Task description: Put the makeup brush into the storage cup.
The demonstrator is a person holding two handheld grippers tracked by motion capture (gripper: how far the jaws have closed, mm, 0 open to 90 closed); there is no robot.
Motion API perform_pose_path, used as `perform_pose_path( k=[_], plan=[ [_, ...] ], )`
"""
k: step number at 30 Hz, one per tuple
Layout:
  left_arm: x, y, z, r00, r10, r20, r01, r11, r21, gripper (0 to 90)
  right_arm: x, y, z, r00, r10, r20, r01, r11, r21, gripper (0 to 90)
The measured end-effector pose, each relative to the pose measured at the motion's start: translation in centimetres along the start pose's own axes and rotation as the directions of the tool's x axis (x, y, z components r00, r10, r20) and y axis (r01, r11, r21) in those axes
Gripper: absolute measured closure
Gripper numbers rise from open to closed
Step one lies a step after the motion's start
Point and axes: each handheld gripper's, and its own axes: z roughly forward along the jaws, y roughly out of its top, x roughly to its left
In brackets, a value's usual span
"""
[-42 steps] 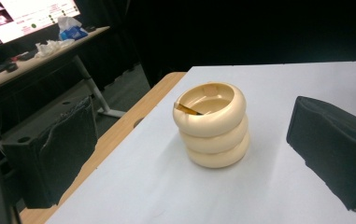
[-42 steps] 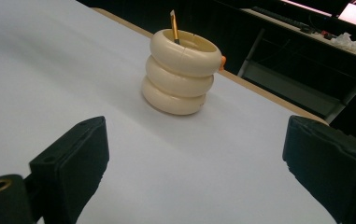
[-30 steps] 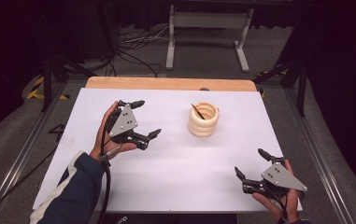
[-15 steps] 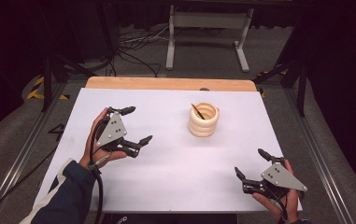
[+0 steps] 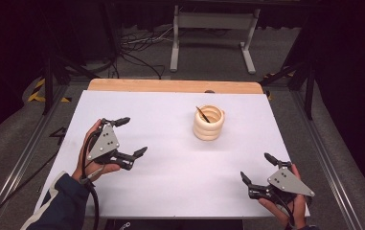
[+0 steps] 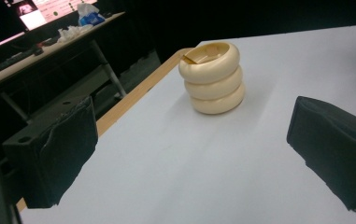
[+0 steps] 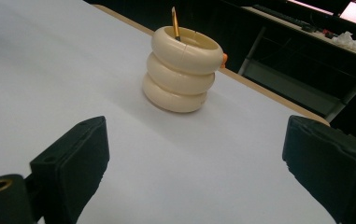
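A cream holder made of three stacked rings [image 5: 209, 122] stands upright on the white table [image 5: 170, 191], right of centre. A thin yellow-brown pencil-like stick [image 5: 202, 114] leans inside it. My left gripper [image 5: 131, 136] hovers open at the table's left, its jaws spread wide with nothing between them, well left of the holder [image 6: 212, 77]. Near the front right corner my right gripper [image 5: 257, 168] is open too, empty, with the holder [image 7: 183, 69] and the stick [image 7: 175, 22] ahead of it.
A wooden strip [image 5: 170, 86] runs along the table's far edge. Beyond it stand a metal frame's legs [image 5: 209, 38] and floor cables [image 5: 137, 52]. Rails run along both sides of the table. A desk with clutter [image 6: 49, 37] sits beyond the edge.
My left gripper has drawn back toward the left and nearer the person, away from the holder. The right gripper has stayed where it was.
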Motion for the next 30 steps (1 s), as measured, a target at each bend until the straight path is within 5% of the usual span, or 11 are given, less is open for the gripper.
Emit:
perform_pose_path(
  k=[30],
  plan=[
    [-0.4,-4.9,-4.1,0.9957,-0.081,-0.044,0.085,0.9909,0.104,3.5,-0.1,-0.1,0.0,1.0000,0.007,0.002,-0.007,1.0000,-0.003,8.3]
  ],
)
